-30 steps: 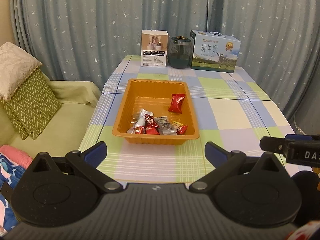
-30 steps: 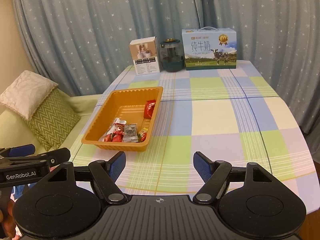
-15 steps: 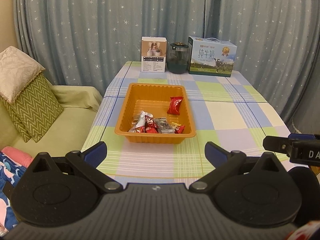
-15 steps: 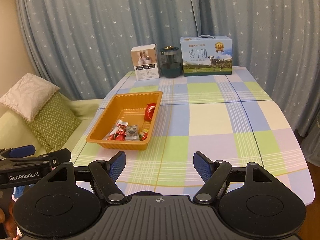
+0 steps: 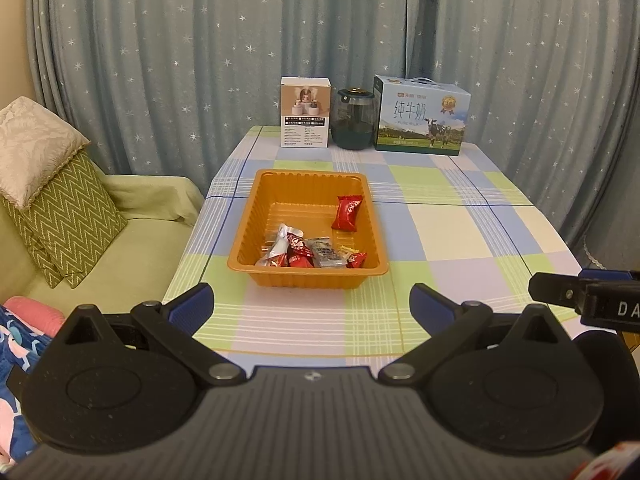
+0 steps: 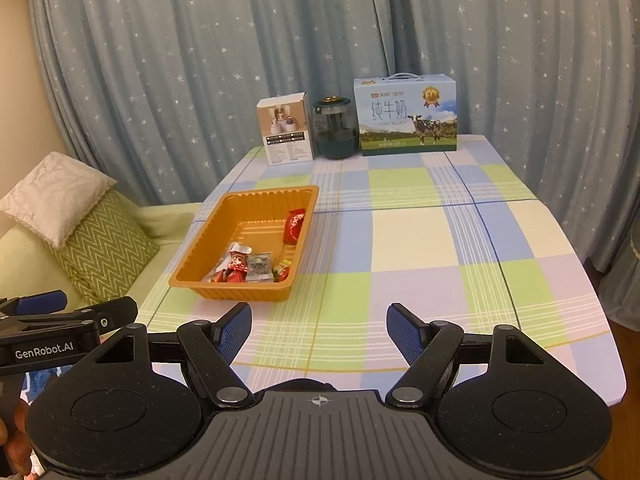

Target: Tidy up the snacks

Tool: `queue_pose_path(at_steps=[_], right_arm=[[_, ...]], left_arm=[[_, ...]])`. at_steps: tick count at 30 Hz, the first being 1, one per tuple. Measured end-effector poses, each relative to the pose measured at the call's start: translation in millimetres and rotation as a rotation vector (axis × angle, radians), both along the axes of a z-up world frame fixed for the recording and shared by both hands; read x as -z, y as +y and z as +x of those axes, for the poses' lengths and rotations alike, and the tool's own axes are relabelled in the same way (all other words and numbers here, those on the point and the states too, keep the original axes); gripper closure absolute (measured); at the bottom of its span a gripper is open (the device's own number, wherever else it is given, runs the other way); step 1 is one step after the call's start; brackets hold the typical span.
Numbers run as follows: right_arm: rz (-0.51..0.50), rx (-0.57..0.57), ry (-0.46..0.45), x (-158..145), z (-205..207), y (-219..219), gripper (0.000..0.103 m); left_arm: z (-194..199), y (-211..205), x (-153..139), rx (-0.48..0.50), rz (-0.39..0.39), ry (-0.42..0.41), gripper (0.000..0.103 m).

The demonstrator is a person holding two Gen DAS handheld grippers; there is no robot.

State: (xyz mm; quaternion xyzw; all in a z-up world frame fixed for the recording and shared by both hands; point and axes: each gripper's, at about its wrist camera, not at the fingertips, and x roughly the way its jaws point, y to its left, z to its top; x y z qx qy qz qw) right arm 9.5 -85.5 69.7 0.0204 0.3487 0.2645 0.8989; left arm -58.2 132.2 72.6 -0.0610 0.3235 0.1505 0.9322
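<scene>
Checked surface (image 5: 460, 236) carries orange tray (image 5: 294, 278) holding all visible snacks (image 5: 310, 252); none lie loose outside it. Left tongs (image 5: 312, 306) and right tongs (image 6: 319, 330) both spread, empty, short of tray. Sorting looks essentially finished.

Star-speckled blue-grey curtains (image 5: 200, 60) behind a checked table (image 5: 460, 232), green sofa (image 5: 120, 248) with cushions (image 5: 60, 208) alongside
</scene>
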Motion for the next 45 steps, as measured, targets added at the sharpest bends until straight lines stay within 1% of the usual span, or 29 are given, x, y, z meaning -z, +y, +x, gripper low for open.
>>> queue_pose_path(at_steps=[45], right_arm=[[0.004,-0.006,0.0,-1.3,2.2,0.5,0.029]], left_arm=[[1.6,2.0,-3.7,0.003,0.003,-0.001,0.0]])
